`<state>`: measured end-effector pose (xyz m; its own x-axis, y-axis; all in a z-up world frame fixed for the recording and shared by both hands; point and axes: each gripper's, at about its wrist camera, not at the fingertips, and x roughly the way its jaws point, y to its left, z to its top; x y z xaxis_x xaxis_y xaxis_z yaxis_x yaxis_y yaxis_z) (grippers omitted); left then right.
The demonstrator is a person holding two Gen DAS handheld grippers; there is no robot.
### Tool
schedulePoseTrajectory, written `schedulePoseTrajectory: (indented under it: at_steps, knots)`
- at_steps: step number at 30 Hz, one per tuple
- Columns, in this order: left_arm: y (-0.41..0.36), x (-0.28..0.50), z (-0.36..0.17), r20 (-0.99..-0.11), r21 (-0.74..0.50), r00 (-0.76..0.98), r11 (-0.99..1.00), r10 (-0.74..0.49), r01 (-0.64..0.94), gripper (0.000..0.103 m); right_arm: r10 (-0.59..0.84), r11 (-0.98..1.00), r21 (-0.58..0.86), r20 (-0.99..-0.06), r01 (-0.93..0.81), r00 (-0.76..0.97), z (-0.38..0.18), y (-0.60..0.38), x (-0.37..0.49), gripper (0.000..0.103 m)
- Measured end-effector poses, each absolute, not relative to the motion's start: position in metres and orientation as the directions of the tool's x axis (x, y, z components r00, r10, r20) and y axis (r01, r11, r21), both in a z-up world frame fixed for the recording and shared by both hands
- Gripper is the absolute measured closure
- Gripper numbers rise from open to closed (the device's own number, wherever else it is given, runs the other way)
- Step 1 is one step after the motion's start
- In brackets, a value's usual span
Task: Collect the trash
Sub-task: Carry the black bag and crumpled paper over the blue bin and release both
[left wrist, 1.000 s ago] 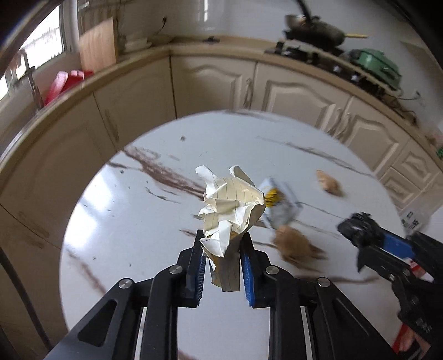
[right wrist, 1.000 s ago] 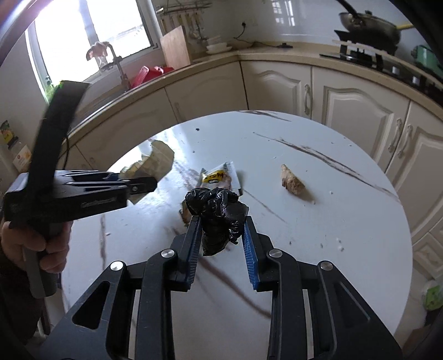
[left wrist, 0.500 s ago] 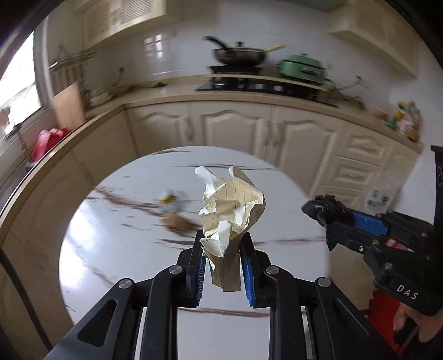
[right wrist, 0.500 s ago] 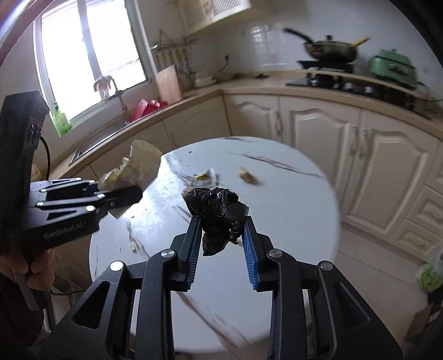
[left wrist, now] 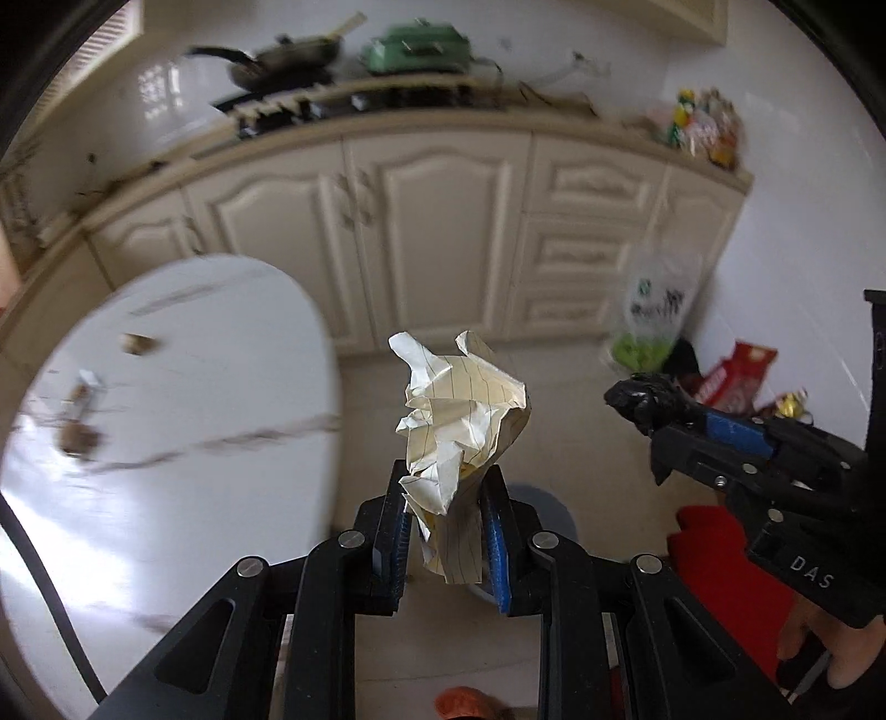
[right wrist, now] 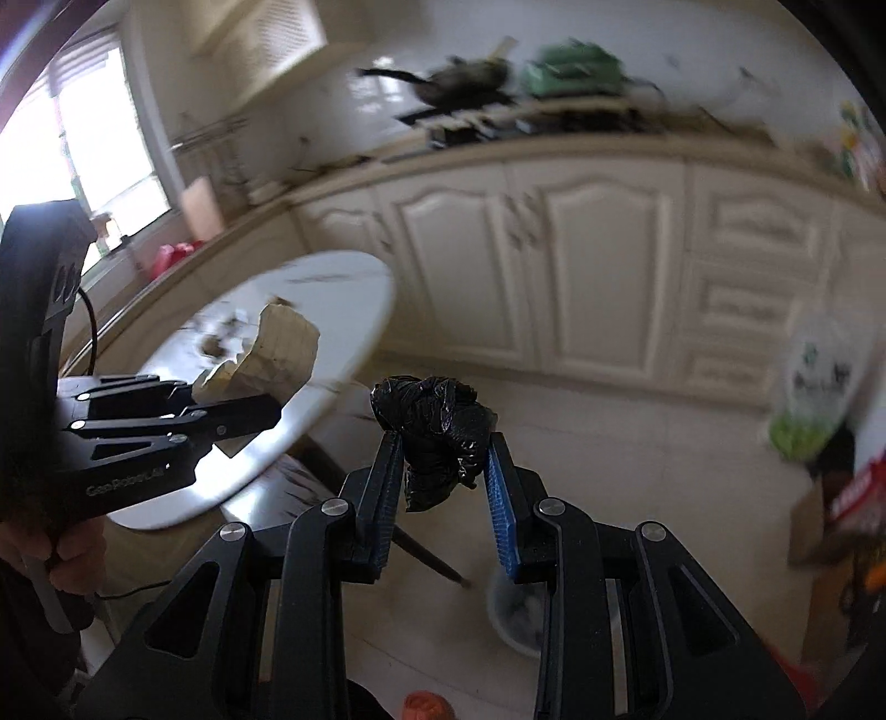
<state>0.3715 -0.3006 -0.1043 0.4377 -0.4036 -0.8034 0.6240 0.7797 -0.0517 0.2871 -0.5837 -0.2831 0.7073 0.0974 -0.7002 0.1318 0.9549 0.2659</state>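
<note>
A crumpled ball of lined paper (left wrist: 462, 421) sticks up between the blue pads of my left gripper (left wrist: 446, 498), which is shut on it. My right gripper (right wrist: 443, 448) is shut on a crumpled black plastic bag (right wrist: 437, 421). Both grippers are held over the tiled floor, off the right edge of the round white table (left wrist: 183, 399). The right gripper (left wrist: 664, 415) with its black bag shows at the right of the left wrist view. The left gripper (right wrist: 243, 410) with its paper shows at the left of the right wrist view. A small round bin (right wrist: 518, 615) stands on the floor below the right gripper.
Several bits of trash (left wrist: 83, 437) lie blurred on the table. Cream kitchen cabinets (left wrist: 443, 232) run behind, with a wok (left wrist: 288, 55) and a green pot (left wrist: 415, 47) on the stove. Bags and snack packets (left wrist: 720, 382) sit by the wall at the right.
Both grippers have swung right, away from over the table to over the floor, each keeping its grip. The table slid to the left of both views and the bin came into sight.
</note>
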Motion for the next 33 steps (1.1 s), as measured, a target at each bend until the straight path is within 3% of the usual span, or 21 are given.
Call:
schedulePoseTrajectory:
  at_steps: [11, 15, 20, 23, 25, 27, 33]
  knots:
    - [-0.394, 0.439, -0.224, -0.906, -0.056, 0.279, 0.743, -0.319, 0.666, 0.083, 0.142, 0.880, 0.382, -0.779, 0.283, 0.611, -0.424, -0.670, 0.292, 0.070]
    - [-0.435, 0.479, -0.267, -0.936, -0.065, 0.214, 0.735, -0.280, 0.675, 0.083, 0.152, 0.856, 0.399, -0.801, 0.328, 0.578, -0.465, -0.687, 0.294, 0.053]
    - [-0.486, 0.513, -0.310, -0.958, -0.067, 0.162, 0.730, -0.238, 0.681, 0.082, 0.130, 0.852, 0.375, -0.827, 0.364, 0.547, -0.487, -0.700, 0.285, 0.050]
    - [-0.508, 0.524, -0.331, -0.965, -0.066, 0.139, 0.717, -0.223, 0.694, 0.077, 0.109, 0.856, 0.358, -0.830, 0.374, 0.547, -0.486, -0.705, 0.279, 0.045]
    - [-0.519, 0.528, -0.337, -0.964, -0.057, 0.146, 0.706, -0.223, 0.706, 0.066, 0.105, 0.854, 0.357, -0.830, 0.378, 0.548, -0.485, -0.708, 0.277, 0.045]
    - [-0.520, 0.523, -0.339, -0.960, -0.041, 0.165, 0.700, -0.224, 0.713, 0.040, 0.096, 0.856, 0.354, -0.826, 0.378, 0.556, -0.480, -0.710, 0.274, 0.045]
    - [-0.506, 0.514, -0.315, -0.949, -0.050, 0.190, 0.712, -0.253, 0.700, 0.034, 0.074, 0.855, 0.359, -0.800, 0.375, 0.596, -0.446, -0.707, 0.265, 0.045]
